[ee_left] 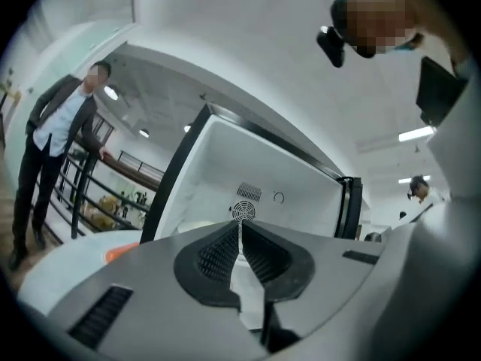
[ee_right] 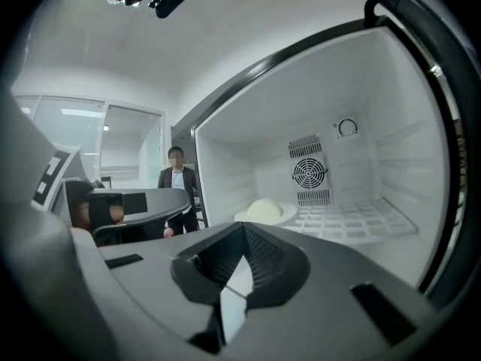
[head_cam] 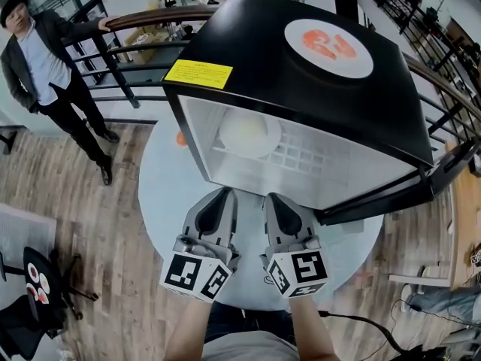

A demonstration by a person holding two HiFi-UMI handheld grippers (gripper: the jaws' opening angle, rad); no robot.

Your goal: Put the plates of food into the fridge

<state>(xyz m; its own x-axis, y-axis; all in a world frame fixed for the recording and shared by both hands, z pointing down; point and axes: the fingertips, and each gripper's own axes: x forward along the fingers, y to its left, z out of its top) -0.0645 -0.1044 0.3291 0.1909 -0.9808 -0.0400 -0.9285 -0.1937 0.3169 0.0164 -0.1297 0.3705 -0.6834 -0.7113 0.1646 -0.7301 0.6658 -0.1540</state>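
A black mini fridge (head_cam: 301,74) stands open on a round white table (head_cam: 161,194). On its wire shelf sits a white plate with a pale dome of food (head_cam: 248,134) (ee_right: 264,211), at the left of the compartment. A second plate with red food (head_cam: 328,47) rests on the fridge's top. My left gripper (head_cam: 224,192) (ee_left: 240,224) and right gripper (head_cam: 272,198) (ee_right: 244,228) hover side by side just in front of the opening. Both are shut with nothing between the pads, and both point into the fridge.
The fridge door (head_cam: 421,186) hangs open to the right. An orange object (head_cam: 181,138) (ee_left: 120,253) lies on the table left of the fridge. A person (head_cam: 45,74) leans on the railing (head_cam: 150,17) behind. A chair (head_cam: 34,292) stands at lower left.
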